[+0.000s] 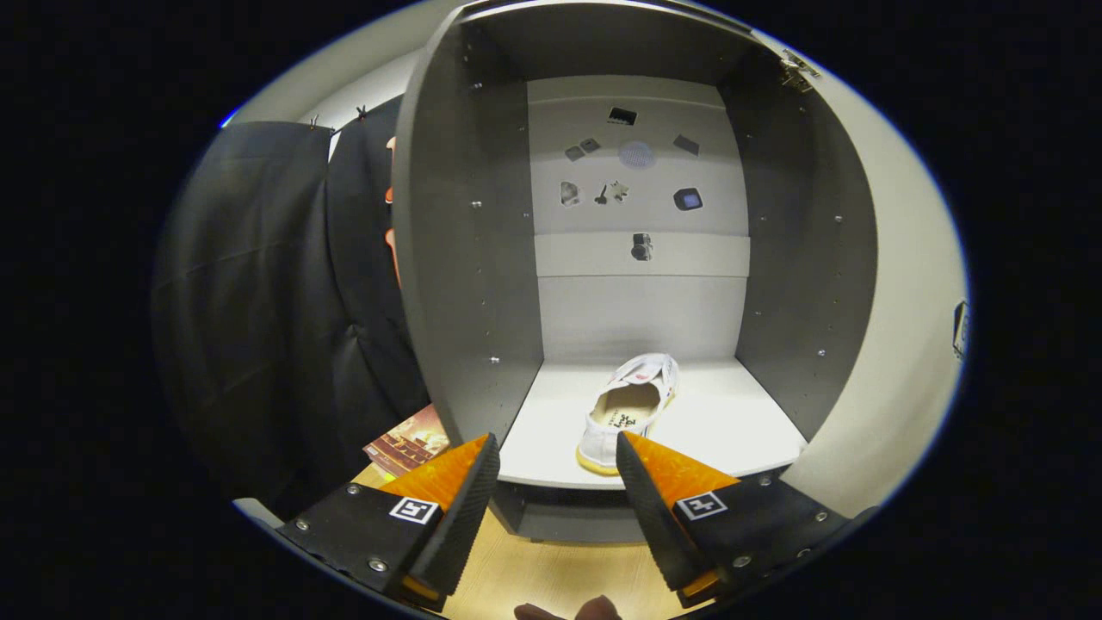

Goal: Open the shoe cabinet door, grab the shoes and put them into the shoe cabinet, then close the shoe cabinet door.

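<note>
Standing open, the grey laminate shoe cabinet [465, 258] shows a smooth white shelf [732, 422]. On it lies a white canvas slip-on shoe [633, 409], probably light and soft, best pinched at its heel collar. The gripper [558, 469] fingers [461, 499] spread wide, empty, just before it.

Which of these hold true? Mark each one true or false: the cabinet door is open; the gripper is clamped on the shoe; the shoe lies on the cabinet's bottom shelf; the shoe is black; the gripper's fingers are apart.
1. The cabinet door is open. True.
2. The gripper is clamped on the shoe. False: its fingers are spread and empty, with the shoe just beyond them.
3. The shoe lies on the cabinet's bottom shelf. True.
4. The shoe is black. False: it is white with a yellowish sole edge.
5. The gripper's fingers are apart. True.
</note>
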A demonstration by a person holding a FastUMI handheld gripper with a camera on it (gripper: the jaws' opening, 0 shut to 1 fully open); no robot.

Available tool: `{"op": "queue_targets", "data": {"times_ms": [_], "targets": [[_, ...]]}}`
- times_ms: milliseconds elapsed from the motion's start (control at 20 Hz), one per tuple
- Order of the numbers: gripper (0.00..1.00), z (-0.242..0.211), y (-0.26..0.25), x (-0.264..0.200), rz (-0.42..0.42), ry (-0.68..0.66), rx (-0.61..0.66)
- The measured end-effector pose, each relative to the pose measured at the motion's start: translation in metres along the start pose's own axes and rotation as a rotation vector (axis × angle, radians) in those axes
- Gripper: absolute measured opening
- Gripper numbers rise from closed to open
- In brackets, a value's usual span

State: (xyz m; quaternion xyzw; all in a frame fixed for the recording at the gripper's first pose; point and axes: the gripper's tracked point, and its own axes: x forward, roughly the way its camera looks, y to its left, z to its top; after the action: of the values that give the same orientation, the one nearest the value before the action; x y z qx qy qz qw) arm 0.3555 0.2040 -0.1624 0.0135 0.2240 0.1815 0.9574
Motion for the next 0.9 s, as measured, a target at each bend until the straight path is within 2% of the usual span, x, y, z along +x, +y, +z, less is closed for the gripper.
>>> {"op": "queue_targets", "data": {"times_ms": [200,400,700,900], "targets": [[0.87,-0.009,0.006,-0.056,-0.011,-0.012,0.041],[0.88,-0.013,-0.004,-0.115,-0.044,-0.021,0.025],[0.88,0.009,-0.038,-0.192,-0.100,-0.099,0.003],[0.89,0.014,-0.062,-0.242,-0.096,-0.119,0.012]]}}
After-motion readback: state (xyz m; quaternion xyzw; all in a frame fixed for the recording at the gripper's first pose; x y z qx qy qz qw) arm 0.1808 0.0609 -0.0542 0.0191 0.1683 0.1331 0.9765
